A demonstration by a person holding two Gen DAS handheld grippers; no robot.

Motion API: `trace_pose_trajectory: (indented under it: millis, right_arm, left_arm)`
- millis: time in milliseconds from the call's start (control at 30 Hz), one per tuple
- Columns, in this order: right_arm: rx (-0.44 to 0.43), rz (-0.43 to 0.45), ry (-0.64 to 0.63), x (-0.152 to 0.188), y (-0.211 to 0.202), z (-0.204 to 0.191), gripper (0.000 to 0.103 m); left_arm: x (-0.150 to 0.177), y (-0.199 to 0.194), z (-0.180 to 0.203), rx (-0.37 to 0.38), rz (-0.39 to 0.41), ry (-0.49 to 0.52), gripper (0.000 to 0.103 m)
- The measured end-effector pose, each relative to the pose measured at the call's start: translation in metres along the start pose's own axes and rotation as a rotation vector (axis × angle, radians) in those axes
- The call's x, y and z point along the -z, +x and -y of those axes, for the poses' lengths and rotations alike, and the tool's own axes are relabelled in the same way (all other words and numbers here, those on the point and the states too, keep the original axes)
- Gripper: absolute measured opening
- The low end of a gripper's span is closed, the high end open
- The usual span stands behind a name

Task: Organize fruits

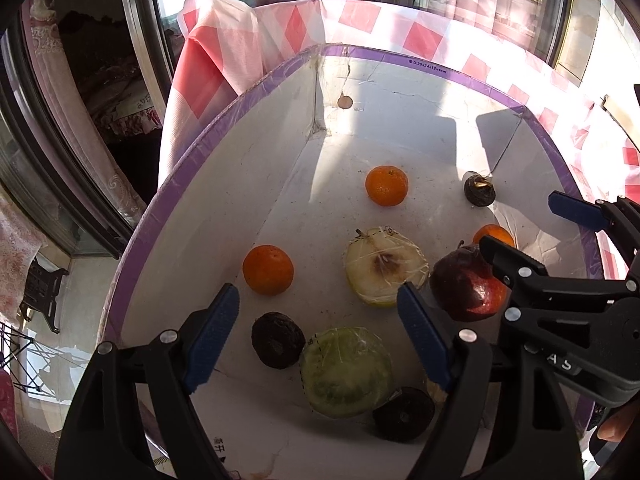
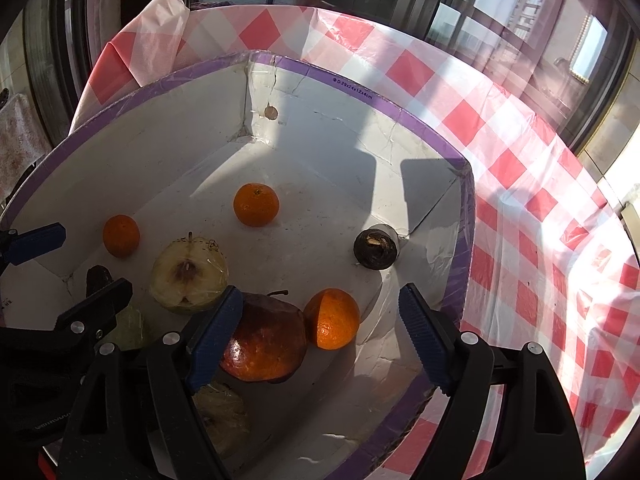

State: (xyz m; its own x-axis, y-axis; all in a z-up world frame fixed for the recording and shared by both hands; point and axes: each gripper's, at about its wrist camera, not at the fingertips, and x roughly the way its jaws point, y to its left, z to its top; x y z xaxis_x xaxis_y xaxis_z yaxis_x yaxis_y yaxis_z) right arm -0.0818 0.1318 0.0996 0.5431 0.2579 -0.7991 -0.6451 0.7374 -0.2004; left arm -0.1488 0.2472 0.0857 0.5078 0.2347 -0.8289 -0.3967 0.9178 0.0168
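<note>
Standing over the box (image 2: 460,240), both tools hang above it with their blue fingers spread and nothing between them. In the right wrist view the right gripper (image 2: 320,344) fills the bottom of the frame; just past its left finger sits the red apple (image 2: 268,344), and touching that apple on its right is an orange (image 2: 334,320), almost in the middle of the open gap. That orange looks like the likely pick, though it could be the apple.

In the left wrist view the left gripper (image 1: 316,340) is low in the frame, open over a wrapped green fruit (image 1: 346,372) with a dark round fruit (image 1: 277,340) beside it at lower centre.

Further in, a wrapped cut apple (image 2: 188,276) lies centre left, another orange (image 2: 121,235) to its left, then a third orange (image 2: 256,205) up toward the middle, and a dark capped fruit (image 2: 376,249) near the box's right corner. The checked cloth (image 2: 540,200) spreads beyond on the right.

To take the orange cleanly, I'd drop the fingers either side of it without nudging the apple that leans on it, close gently as it is round and may roll, and keep clear of the box wall at lower right
</note>
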Motion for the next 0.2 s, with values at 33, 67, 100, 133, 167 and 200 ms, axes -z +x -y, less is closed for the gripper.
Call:
trace_pose_trajectory:
  millis: [33, 67, 100, 133, 167, 200]
  right_arm:
    - [0.006, 0.0, -0.004, -0.0001, 0.0003, -0.001, 0.079]
    - [0.01, 0.001, -0.008, 0.0, 0.0006, -0.0015, 0.079]
    - [0.011, 0.004, -0.01, 0.0004, 0.0006, -0.0017, 0.079]
    - [0.01, 0.007, -0.01, 0.0005, 0.0009, -0.0015, 0.08]
    - [0.009, 0.01, -0.013, 0.0007, 0.0012, -0.0013, 0.08]
    - [0.009, 0.013, -0.015, 0.0007, 0.0012, -0.0015, 0.08]
  left_arm:
    - [-0.0008, 0.0009, 0.0, -0.004, -0.011, 0.001, 0.081]
    - [-0.0009, 0.0017, -0.0002, -0.007, -0.019, 0.002, 0.081]
    - [-0.0011, 0.0019, -0.0001, -0.009, -0.023, 0.002, 0.081]
    - [-0.0011, 0.0021, -0.0003, -0.01, -0.026, 0.003, 0.081]
    - [-0.0011, 0.0023, -0.0003, -0.013, -0.031, 0.004, 0.081]
    - [-0.0006, 0.0022, 0.0003, -0.018, -0.035, 0.003, 0.081]
